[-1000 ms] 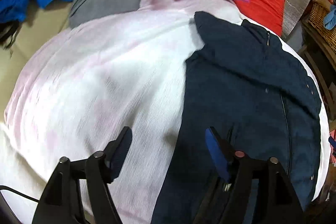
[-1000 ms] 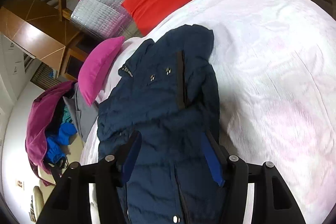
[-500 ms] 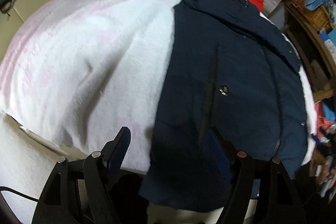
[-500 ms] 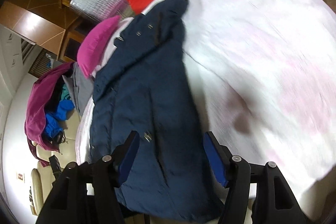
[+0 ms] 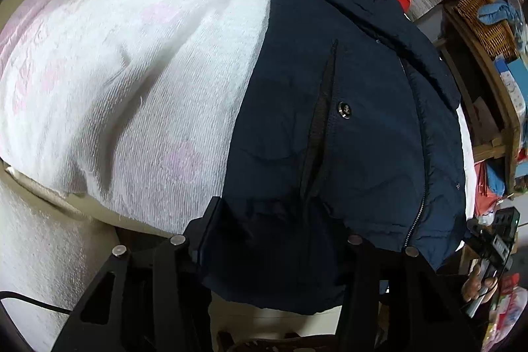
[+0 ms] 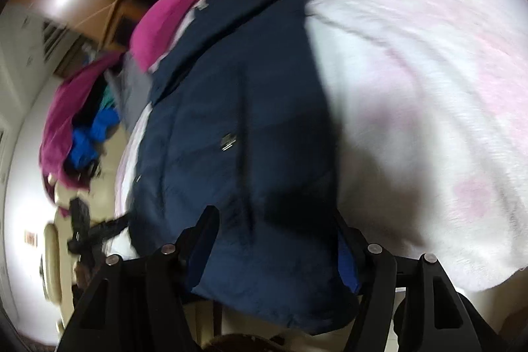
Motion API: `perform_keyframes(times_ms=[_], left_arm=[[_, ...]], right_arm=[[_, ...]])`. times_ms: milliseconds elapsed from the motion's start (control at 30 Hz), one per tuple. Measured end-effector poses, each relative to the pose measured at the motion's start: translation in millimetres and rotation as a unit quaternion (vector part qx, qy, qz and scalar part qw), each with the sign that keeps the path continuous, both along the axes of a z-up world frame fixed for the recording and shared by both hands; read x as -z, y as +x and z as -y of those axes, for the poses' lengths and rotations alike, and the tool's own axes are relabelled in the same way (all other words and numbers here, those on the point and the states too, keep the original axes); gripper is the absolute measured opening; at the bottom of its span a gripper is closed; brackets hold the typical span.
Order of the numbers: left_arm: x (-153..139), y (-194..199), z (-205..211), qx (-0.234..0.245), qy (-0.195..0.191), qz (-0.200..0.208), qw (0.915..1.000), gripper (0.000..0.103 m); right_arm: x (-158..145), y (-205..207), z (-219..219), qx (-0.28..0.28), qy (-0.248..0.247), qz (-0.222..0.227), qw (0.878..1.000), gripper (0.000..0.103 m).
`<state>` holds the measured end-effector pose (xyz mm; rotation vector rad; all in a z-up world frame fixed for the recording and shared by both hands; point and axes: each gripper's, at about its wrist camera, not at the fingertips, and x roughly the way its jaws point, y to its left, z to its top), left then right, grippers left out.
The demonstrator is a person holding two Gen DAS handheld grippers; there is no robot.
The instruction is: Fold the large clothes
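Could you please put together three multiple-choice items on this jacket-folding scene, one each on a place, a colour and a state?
1. Where does the jacket's bottom hem lie?
A. under the pillow
B. hanging over the near edge of the bed
C. in the wicker basket

2. What colour is the pillow beside the jacket's collar?
A. magenta
B. green
C. yellow

3. How does the left gripper stand to the hem?
A. far from it, above bare blanket
B. shut empty beside it
C. a finger on either side, hem cloth bunched between

Answers: 1 B, the hem drapes past the blanket edge. 2 A, the pillow is bright magenta. 3 C, dark cloth fills the gap; the jaws have just been closing.
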<state>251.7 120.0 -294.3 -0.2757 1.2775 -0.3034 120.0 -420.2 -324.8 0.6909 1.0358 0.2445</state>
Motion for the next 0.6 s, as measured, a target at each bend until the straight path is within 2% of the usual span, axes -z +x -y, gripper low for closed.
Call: perform_keyframes(times_ms=[67, 133, 233, 333, 400, 467, 567, 600], left_arm=[[5, 2, -5, -0.006, -0.002, -0.018, 0.9998, 0.057], [8, 2, -5, -0.005, 0.0, -0.023, 0.9997, 0.059], [10, -4, 5, 0.021, 0.012, -0.03, 0.9993, 0.063], [11, -6, 11, 0.031, 0.025, -0.029, 0.9988, 0.063], [7, -8, 6, 0.016, 0.021, -0.023, 0.9994, 0.058], [2, -5, 0, 0.005, 0.013, -0.013, 0.9998, 0.057], [0, -5, -7, -0.008, 0.029, -0.018, 0.9994, 0.058], [1, -5, -10, -0.018, 0.039, -0.024, 0.9988, 0.062]], right_arm=[[-5, -2, -8, -0.03, 0.016, 0.015, 0.999, 0.063], [-6, -1, -13, -0.039, 0.003, 0.013, 0.999, 0.064], [16, 4, -19, -0.052, 0.005, -0.043, 0.998, 0.064], [9, 2, -34, -0.073, -0.044, -0.031, 0.996, 0.062], [6, 0, -36, -0.07, -0.046, -0.027, 0.996, 0.045], [4, 1, -35, -0.061, -0.047, -0.027, 0.997, 0.035], [10, 3, -27, -0.05, -0.03, -0.033, 0.998, 0.035], [13, 3, -25, -0.05, -0.03, -0.038, 0.998, 0.035]])
